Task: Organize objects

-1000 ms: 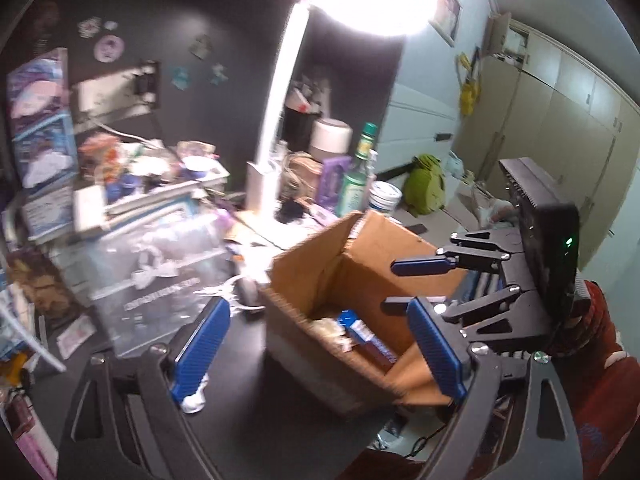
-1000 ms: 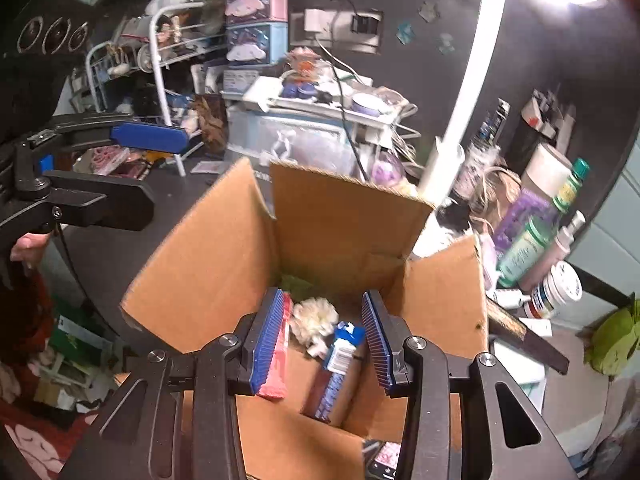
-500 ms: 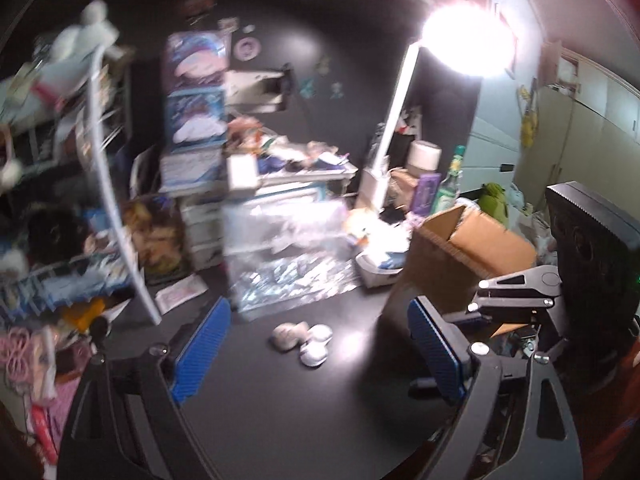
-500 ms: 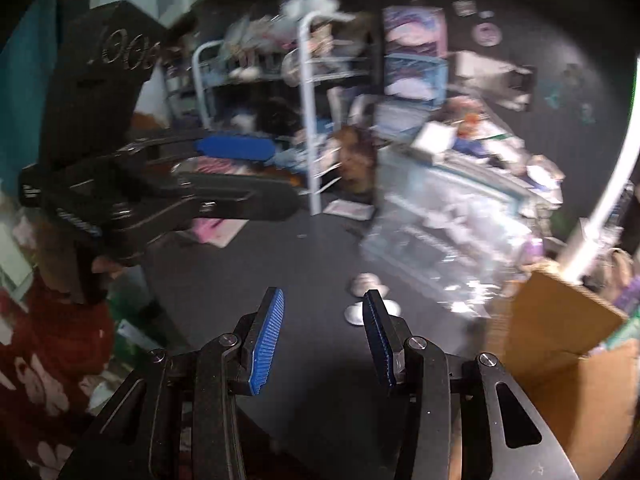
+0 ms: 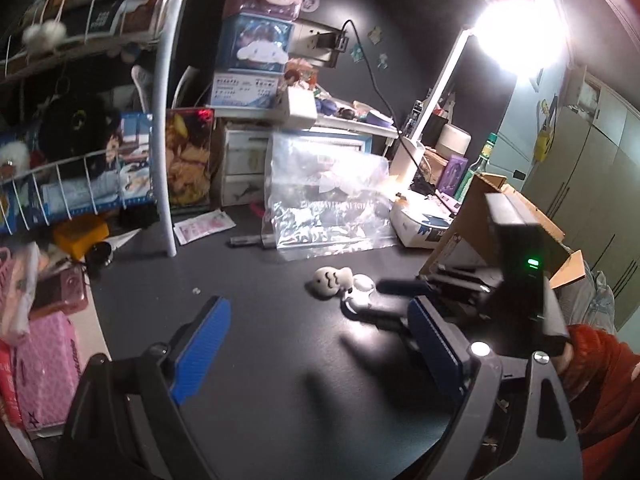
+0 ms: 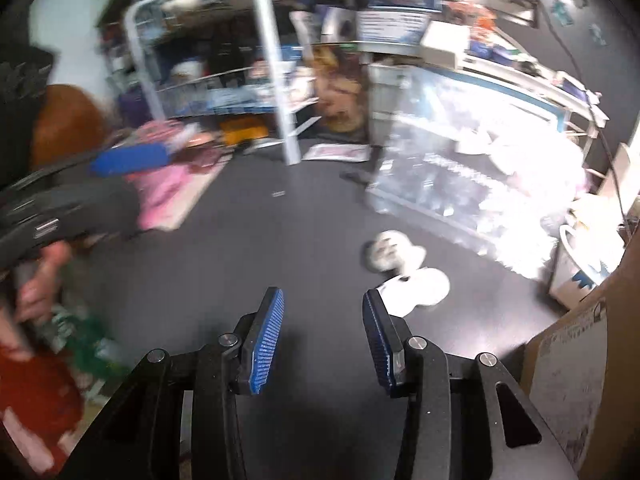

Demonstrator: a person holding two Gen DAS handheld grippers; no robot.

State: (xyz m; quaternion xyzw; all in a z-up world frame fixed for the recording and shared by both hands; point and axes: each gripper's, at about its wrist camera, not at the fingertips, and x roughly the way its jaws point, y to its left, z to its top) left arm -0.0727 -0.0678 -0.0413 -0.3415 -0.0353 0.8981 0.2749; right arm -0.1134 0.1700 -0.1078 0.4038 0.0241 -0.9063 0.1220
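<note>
left gripper (image 5: 318,346): released, holding nothing | right gripper (image 6: 323,338): released, holding nothing | white face charm (image 5: 331,280): on black desk (image 5: 280,360), just beyond right gripper | cardboard box (image 5: 472,220): far right

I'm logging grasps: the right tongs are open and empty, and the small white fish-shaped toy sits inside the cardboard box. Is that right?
Not quite. The right tongs are open and empty, but the white fish-shaped toy is not in the cardboard box. It lies on the dark tabletop, outside the box and ahead of the tongs, as the left wrist view shows; the blurrier right wrist view agrees.
</note>
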